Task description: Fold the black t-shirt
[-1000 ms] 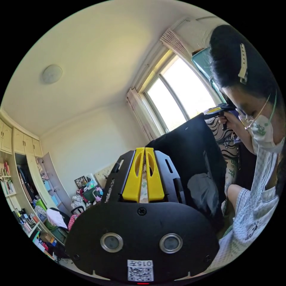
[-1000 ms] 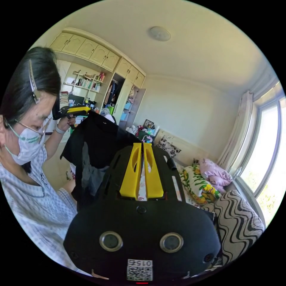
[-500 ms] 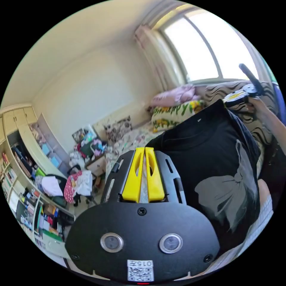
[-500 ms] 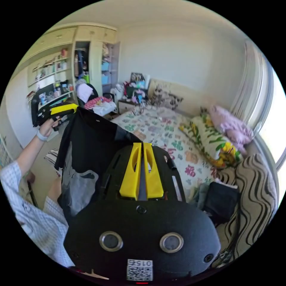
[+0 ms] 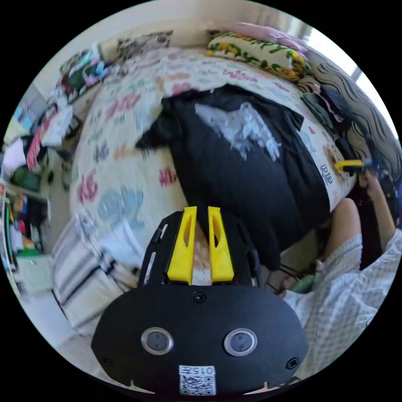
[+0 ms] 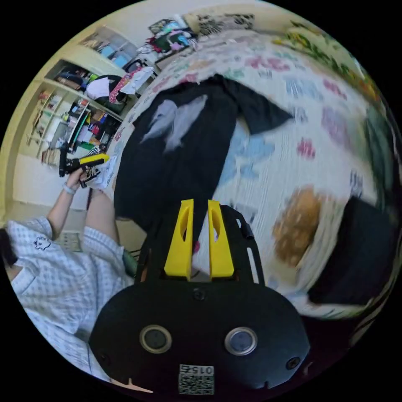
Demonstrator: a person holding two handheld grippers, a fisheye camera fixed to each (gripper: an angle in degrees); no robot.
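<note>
Both the left gripper [image 5: 200, 209] and the right gripper [image 6: 200, 203] have their yellow jaws parted and grasping nothing, just off the near edge of the black t-shirt [image 5: 234, 167], which lies spread print-up on the bed [image 5: 125, 167], its lower edge hanging over the side. It looks light, limp and crease-prone, so pinching a hem corner or shoulder seam seems best.

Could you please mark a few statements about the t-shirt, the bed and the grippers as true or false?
1. The t-shirt lies on the bed. True.
2. Its grey print faces down. False: it faces up.
3. The left gripper has its jaws apart. True.
4. The t-shirt is folded into a neat square. False: it lies spread out, a sleeve sticking out.
5. The right gripper is clamped shut. False: its jaws stand apart.
</note>
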